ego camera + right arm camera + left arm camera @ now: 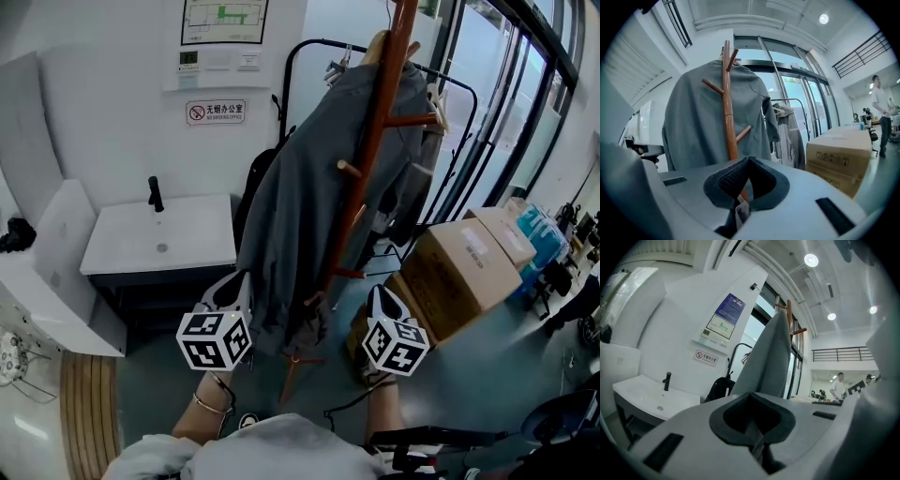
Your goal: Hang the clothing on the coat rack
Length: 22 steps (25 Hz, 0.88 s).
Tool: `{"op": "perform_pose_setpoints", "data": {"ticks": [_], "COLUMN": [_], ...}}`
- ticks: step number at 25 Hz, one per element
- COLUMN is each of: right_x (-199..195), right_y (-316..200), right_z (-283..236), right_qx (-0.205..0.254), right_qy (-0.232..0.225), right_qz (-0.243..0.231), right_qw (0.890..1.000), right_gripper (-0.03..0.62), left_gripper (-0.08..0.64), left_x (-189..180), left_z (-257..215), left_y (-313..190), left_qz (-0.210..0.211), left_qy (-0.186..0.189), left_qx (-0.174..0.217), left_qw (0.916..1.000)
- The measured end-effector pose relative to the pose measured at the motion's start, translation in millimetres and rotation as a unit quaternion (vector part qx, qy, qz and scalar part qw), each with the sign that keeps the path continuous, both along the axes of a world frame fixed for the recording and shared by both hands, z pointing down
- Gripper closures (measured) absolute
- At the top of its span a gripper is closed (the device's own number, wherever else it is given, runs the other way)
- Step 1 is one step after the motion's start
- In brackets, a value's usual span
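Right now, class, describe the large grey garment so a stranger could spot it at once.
Right of the white washbasin stands a reddish wooden coat rack. The grey garment drapes from its top; clothes behind hang on hangers from a black rail.

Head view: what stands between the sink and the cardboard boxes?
The wooden coat rack, with a grey jacket hung on it, stands between the sink and the boxes. The head view shows this.
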State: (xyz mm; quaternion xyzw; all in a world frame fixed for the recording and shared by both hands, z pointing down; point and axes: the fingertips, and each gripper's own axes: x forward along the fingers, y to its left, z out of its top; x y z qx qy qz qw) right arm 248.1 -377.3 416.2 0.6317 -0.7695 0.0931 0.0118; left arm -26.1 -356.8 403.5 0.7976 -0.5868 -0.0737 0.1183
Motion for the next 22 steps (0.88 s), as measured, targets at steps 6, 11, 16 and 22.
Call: {"op": "perform_pose_setpoints", "data": {"ticks": [6, 11, 16, 22], "right_x": [8, 6, 5, 1], "right_y": [14, 19, 20, 20], "right_z": [8, 14, 17, 22], "right_qx": [-0.013, -0.019, -0.021, -0.023], "right_qy": [0.003, 0.003, 0.003, -0.001], "right_qz": [0.011, 0.011, 0.01, 0.012], "right_qw": [1.0, 1.0, 1.0, 1.0], "right_gripper": [0.571, 0.571, 0.571, 0.571], "left_gripper": [0.552, 0.552, 0.552, 0.552], "left_x": [9, 11, 13, 9], "left_z": [17, 24, 25, 30], "left_y": [9, 13, 15, 14], "left_qz": [0.01, 0.015, 0.017, 0.019], "left_qy": [0.001, 0.0, -0.002, -0.008], "left_qx": [-0.021, -0.029, -0.029, -0.034], "left_qw": [0.9997, 0.9995, 0.9994, 0.9992]}}
